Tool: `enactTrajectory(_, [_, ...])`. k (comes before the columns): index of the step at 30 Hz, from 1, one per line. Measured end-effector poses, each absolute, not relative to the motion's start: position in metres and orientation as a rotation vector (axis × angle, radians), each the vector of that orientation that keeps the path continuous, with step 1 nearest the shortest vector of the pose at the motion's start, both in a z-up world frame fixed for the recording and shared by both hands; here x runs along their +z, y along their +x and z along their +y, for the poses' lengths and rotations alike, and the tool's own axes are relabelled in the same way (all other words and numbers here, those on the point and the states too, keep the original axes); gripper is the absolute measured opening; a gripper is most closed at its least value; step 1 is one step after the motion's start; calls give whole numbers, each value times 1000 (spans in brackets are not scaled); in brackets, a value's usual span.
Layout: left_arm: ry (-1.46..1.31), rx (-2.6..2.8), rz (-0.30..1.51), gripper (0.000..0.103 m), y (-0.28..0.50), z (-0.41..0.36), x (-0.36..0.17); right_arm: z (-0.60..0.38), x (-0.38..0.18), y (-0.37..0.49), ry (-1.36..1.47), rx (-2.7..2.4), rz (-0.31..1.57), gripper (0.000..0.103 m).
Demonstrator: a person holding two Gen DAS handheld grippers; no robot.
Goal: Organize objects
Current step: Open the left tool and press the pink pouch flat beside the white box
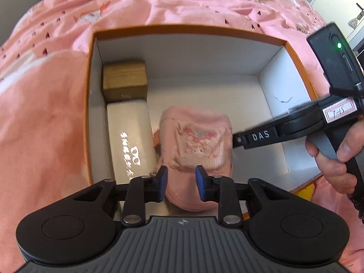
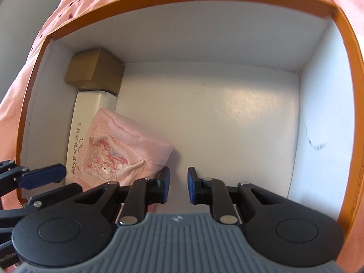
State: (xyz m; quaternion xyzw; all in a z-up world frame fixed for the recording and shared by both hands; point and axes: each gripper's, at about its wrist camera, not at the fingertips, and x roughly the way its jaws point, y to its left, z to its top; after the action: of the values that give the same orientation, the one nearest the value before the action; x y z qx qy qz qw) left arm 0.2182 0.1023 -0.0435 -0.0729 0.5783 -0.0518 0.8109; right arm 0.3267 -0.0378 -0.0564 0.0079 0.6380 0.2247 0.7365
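Note:
A pink fabric pouch point(image 1: 195, 145) with a cartoon print lies in an orange-rimmed box point(image 1: 182, 28) with a white inside. My left gripper point(image 1: 181, 183) is open above the pouch's near end, a blue pad on each side, apart from the cloth. It shows blurred. In the right wrist view the pouch point(image 2: 122, 152) rests by the white case. My right gripper point(image 2: 178, 186) is open and empty just right of the pouch, inside the box point(image 2: 350, 91). In the left wrist view, the right gripper's fingers are hidden behind the pouch.
A small brown carton point(image 1: 125, 79) sits in the box's far left corner, with a white glasses case point(image 1: 129, 141) in front of it. Both show in the right wrist view: the carton point(image 2: 95, 72), the case point(image 2: 79, 118). Pink bedding point(image 1: 45, 113) surrounds the box.

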Motion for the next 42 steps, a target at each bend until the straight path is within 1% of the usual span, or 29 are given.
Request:
enactTrajectory(1, [-168,-121,1246,23,217,103,-46,-33,-56,327,-11,508,1398,16])
enactTrajectory(3, [-209,-159,1269,16,216,104,-49,-26,-57,328,-48,538,1400,12])
enactTrajectory(8, [-248,-168,1276,16,216,111,-49,-14,-59,330,-125,581,1396,10])
enactTrajectory(12, [-174,-124,1195,17,220,118,-32,-17,-56,332,-157,579,1395,10])
enactTrajectory(14, [-146,-103,1182,17,227,120,-29,-22,-52,334,-158,567,1387,10])
enactTrajectory(16, [-127,-101,1167,21,235,119,-29,-26,-48,335,-161,563,1378,10])
enactTrajectory(17, [-119,-100,1168,26,240,119,-31,-28,-47,335,-167,562,1374,10])
enactTrajectory(18, [-114,-99,1177,28,244,119,-35,-28,-47,335,-179,562,1370,10])
enactTrajectory(19, [-109,-102,1188,29,247,118,-40,-28,-48,335,-194,560,1367,10])
enactTrajectory(25, [-103,-123,1239,28,248,109,-54,-29,-61,336,-213,596,1397,8])
enactTrajectory(29, [-113,-129,1256,23,245,111,-55,-33,-69,339,-165,640,1437,5])
enactTrajectory(30, [-116,-129,1260,23,244,112,-55,-34,-71,339,-151,655,1450,0])
enactTrajectory(37, [-106,-118,1260,22,241,113,-54,-34,-75,337,-150,667,1478,0])
enactTrajectory(42, [-69,-102,1172,25,230,110,-42,-46,-73,337,-145,643,1474,1])
